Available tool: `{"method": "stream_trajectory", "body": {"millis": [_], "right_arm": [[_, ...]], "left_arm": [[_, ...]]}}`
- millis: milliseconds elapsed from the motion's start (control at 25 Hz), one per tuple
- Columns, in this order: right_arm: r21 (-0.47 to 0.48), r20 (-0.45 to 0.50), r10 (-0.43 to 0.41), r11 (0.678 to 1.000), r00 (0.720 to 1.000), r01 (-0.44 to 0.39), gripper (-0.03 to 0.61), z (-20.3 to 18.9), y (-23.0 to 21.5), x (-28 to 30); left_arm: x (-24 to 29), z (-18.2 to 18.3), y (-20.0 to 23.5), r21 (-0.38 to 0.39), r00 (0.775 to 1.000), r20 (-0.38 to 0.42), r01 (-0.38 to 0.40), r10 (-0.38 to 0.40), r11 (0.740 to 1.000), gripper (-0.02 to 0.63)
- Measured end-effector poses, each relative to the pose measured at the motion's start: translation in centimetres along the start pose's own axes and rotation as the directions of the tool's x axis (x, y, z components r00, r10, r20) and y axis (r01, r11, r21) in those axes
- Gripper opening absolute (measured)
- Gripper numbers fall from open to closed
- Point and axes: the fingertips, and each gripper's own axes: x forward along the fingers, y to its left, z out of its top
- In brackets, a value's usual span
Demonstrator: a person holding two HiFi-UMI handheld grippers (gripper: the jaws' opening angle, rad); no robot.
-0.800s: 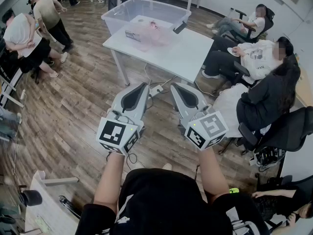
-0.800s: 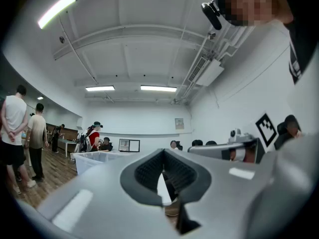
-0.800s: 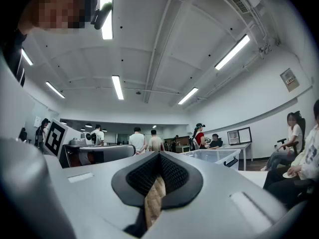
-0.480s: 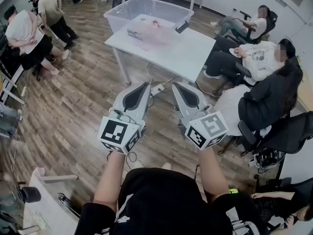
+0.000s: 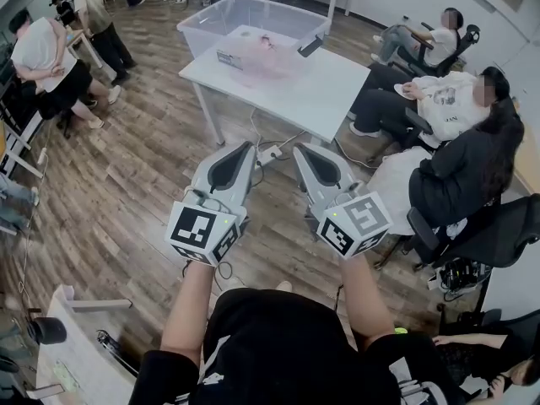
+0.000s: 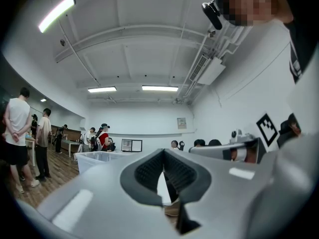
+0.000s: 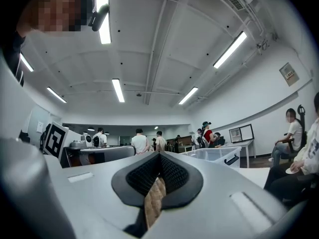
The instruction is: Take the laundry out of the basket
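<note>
Approach stage, judging by the gap: well short of the white tabletop (image 5: 331, 91), with the clear plastic basket (image 5: 201, 25) at its far end and pinkish laundry (image 5: 263, 57) seemingly inside. Next, probably: stepping up close, spreading jaws, reaching over the rim. Both forearms stretched forward side by side; left gripper (image 5: 250, 146) and right gripper (image 5: 298, 148) held about level, aimed toward the tabletop, jaws of each pressed together on nothing.

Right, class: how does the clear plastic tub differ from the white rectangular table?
The clear plastic tub is see-through with raised walls, while the white rectangular table is opaque and flat-topped. The tub holds a pink item; the table stands on thin white legs. Both are rectangular and pale.
</note>
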Motion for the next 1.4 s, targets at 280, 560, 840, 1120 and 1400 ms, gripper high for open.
{"method": "stream_trajectory", "body": {"millis": [280, 560, 840, 1120, 1400], "right_arm": [[0.000, -0.001, 0.024, 1.000, 1.000, -0.024, -0.006, -0.2, -0.5, -1.0], [0.000, -0.005, 0.037, 0.999, 0.999, -0.037, -0.006, 0.0, -0.7, -0.4], [-0.002, -0.006, 0.029, 1.000, 1.000, -0.029, -0.006, -0.3, -1.5, 1.0], [-0.005, -0.013, 0.034, 0.999, 0.999, -0.034, -0.006, -0.8, -2.0, 3.7], [-0.008, -0.014, 0.041, 0.999, 0.999, -0.041, -0.006, -0.9, -2.9, 7.5]], "left_arm": [[0.1, -0.2, -1.1, 0.005, 1.000, -0.001, -0.021, 0.021, 1.000, 0.008], [0.7, -0.1, -0.6, 0.006, 1.000, -0.009, -0.030, 0.030, 1.000, 0.008], [1.7, -0.4, 0.3, 0.010, 1.000, -0.004, -0.016, 0.016, 1.000, 0.008], [2.9, -1.1, 2.9, -0.012, 1.000, 0.000, -0.018, 0.018, 1.000, 0.008], [4.8, -1.2, 6.3, -0.007, 1.000, 0.003, -0.021, 0.021, 1.000, 0.008]]}}
